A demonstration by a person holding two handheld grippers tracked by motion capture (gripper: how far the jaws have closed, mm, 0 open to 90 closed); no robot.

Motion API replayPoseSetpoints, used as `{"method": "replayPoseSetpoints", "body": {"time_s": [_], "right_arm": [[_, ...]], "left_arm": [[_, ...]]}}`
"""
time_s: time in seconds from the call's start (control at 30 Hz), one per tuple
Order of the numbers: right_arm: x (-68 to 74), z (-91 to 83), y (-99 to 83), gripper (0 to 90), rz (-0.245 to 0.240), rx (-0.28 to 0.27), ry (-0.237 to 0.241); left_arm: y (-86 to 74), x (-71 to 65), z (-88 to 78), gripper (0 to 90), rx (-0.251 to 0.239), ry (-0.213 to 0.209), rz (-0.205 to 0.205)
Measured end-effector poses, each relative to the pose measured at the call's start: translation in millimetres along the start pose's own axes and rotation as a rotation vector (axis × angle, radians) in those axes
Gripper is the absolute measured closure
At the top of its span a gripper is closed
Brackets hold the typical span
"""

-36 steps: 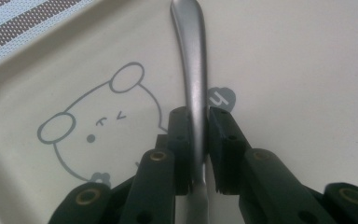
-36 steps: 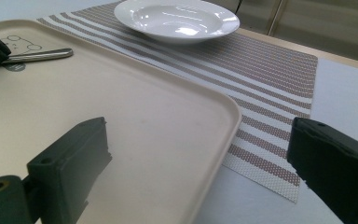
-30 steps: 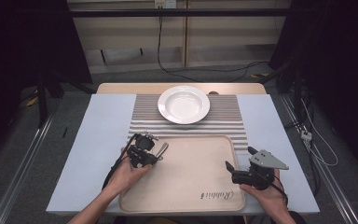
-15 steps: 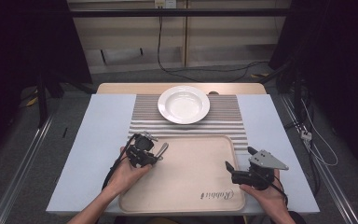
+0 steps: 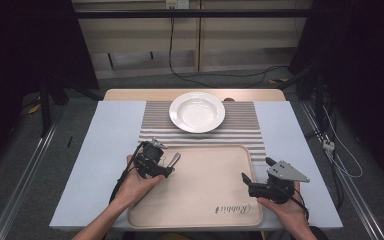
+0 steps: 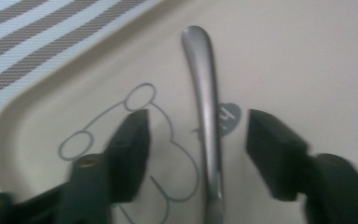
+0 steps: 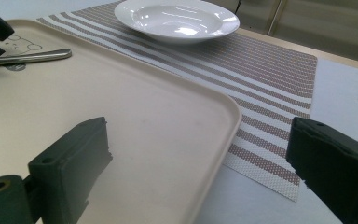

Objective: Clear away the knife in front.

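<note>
Spoon handle (image 6: 204, 102) (smooth, tapered steel).

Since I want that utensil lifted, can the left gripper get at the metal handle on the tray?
Probably yes: the left gripper is open with its jaws either side of the metal handle, nothing between them on the tray.

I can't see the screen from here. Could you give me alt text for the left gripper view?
A silver utensil handle lies on a beige tray between the open left tongs, whose two black jaws stand either side of it without touching. A bear outline is printed on the tray, and a striped placemat shows at upper left.
</note>
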State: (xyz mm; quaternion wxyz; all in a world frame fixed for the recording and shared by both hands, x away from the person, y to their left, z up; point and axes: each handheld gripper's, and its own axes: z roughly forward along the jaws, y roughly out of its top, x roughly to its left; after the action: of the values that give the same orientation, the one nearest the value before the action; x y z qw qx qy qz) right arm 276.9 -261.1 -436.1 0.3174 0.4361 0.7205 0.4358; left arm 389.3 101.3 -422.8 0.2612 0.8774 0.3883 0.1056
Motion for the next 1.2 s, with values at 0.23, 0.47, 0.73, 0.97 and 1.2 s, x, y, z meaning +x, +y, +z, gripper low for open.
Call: {"method": "replayPoseSetpoints", "body": {"time_s": [0.23,0.47,0.73,0.97,1.2], "right_arm": [[-0.9,-0.3,-0.2,6.4,0.002,-0.001,0.001],[-2.0,-2.8,-1.0,6.4,0.008,-0.004,0.002],[-2.4,-1.4,-1.1,6.2,0.013,0.002,0.003],[-2.5,-2.4,-1.2,6.2,0.015,0.001,0.007],[-3.0,-4.4,-1.6,6.3,0.011,-0.005,0.010]], "left_arm": [[1.1,6.4,-4.2,8.9,-0.039,-0.032,-0.012],[2.4,-1.6,-12.0,13.6,-0.121,-0.105,0.044],[5.7,-14.0,-9.1,36.6,-0.132,-0.171,0.111],[6.4,-21.8,-0.7,73.2,-0.123,-0.217,0.145],[9.8,-25.6,11.3,90.0,-0.084,-0.164,0.181]]}}
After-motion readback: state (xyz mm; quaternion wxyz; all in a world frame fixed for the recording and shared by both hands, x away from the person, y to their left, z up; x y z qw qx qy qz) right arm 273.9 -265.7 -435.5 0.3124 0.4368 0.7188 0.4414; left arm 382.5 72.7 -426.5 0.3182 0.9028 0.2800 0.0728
